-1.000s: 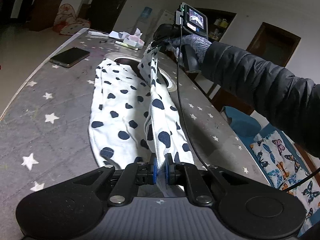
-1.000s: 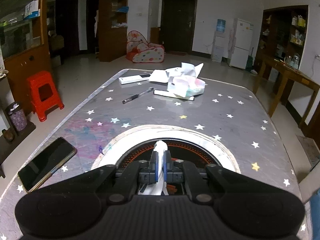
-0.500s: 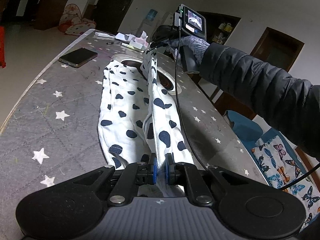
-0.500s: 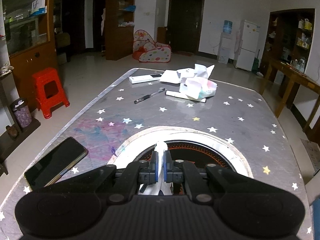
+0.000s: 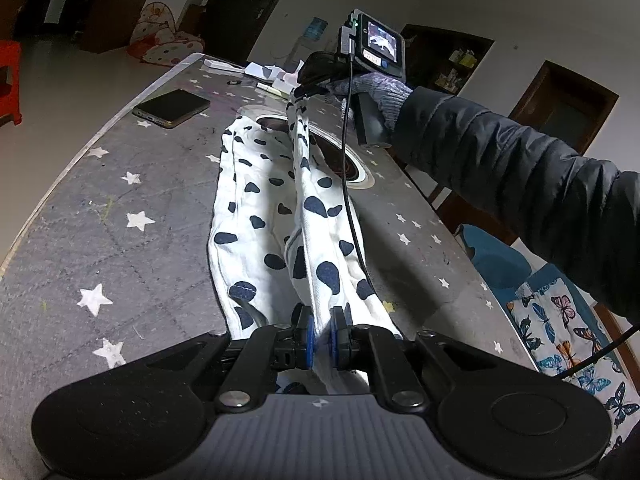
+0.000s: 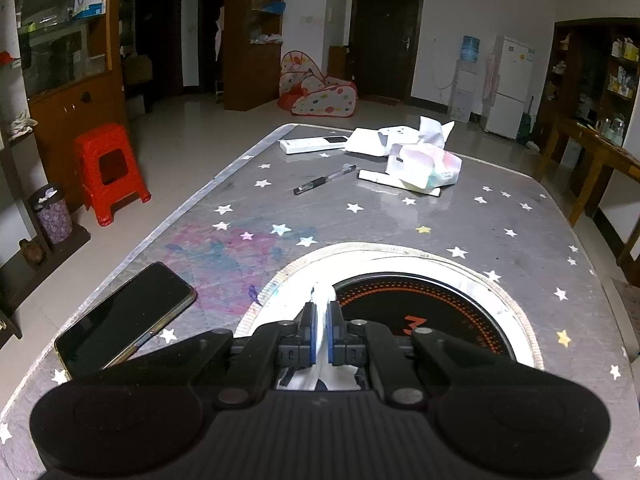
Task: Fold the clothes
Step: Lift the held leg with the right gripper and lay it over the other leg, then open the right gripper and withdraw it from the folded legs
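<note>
Near the left edge of the grey star-printed table [image 5: 100, 208], a dark-screened smartphone [image 5: 172, 107] is lying flat. Just right of it, the white garment with navy blotches [image 5: 256, 208] is stretching lengthwise along the middle of the table, one layer lying flat while a raised fold is running taut between the two tools. The left gripper [image 5: 322, 338] is clamping the near end of that fold between its blue pads, and the right gripper [image 5: 302, 90] (held by a grey-gloved hand [image 5: 376, 90] in a black padded sleeve) is pinching the far end above the round black-and-orange inset [image 6: 416, 308] ringed in white. In the right wrist view, white cloth is showing between its closed blue pads [image 6: 310, 334]. Toward the table's far edge, a black pen [image 6: 324, 180] and crumpled white papers [image 6: 416, 156] are sitting together.
</note>
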`<state>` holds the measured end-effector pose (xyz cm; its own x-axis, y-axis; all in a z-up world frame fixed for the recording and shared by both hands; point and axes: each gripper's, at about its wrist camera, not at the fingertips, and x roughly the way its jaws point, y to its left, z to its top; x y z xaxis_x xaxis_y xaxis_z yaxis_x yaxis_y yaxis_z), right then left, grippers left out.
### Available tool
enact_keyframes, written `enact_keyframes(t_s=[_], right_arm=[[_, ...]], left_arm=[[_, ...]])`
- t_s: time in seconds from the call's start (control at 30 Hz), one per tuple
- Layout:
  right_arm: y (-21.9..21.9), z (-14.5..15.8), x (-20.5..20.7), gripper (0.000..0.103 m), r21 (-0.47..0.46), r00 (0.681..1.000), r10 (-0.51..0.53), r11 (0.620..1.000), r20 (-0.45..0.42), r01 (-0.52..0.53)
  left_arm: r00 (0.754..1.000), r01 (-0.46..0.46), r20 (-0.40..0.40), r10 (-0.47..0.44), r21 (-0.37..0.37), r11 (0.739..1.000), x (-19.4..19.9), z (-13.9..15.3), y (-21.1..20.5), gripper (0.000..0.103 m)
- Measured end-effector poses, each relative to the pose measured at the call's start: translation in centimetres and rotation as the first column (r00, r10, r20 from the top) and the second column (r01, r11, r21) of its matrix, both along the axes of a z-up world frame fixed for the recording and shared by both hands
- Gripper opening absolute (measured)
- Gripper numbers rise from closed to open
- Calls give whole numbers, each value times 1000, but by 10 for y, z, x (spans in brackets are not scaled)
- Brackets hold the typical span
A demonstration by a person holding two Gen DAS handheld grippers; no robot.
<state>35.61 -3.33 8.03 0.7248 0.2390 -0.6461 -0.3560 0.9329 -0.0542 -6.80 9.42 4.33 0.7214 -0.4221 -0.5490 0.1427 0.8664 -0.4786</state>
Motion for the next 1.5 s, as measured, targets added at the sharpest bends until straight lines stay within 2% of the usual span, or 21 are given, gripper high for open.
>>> enact_keyframes(t_s=[0.53, 0.67, 0.77, 1.03, 1.2, 1.3, 1.33, 1.5], right_arm=[[9, 7, -10, 9, 50, 997, 72, 996, -17, -71], [7, 5, -16, 9, 16, 995, 93, 996, -26, -93], [7, -3, -23, 9, -9, 990, 122, 992, -66, -122], [14, -23, -67, 10, 34, 940, 269, 963, -210, -268], [19, -34, -95, 11, 82, 893, 347, 937, -285, -338], [22, -40, -111, 11, 113, 863, 389, 921, -322, -373], [22, -41, -112, 11, 119, 862, 391, 920, -323, -373], [25, -46, -116, 8, 152, 854, 405, 914, -326, -376]], left_arm=[[999, -30, -43, 30, 14, 999, -5, -9, 7, 12], [999, -35, -40, 35, 20, 999, -8, -8, 9, 13], [999, -38, -33, 39, 23, 999, -10, -5, 11, 13], [999, -39, -16, 39, 31, 999, -17, 0, 13, 13], [998, -57, -6, 58, 33, 998, -21, 5, 18, 15], [997, -75, 5, 75, 41, 996, -23, 9, 21, 21], [997, -80, 9, 80, 44, 996, -23, 11, 21, 24], [996, -86, 33, 84, 57, 995, -22, 16, 22, 24]])
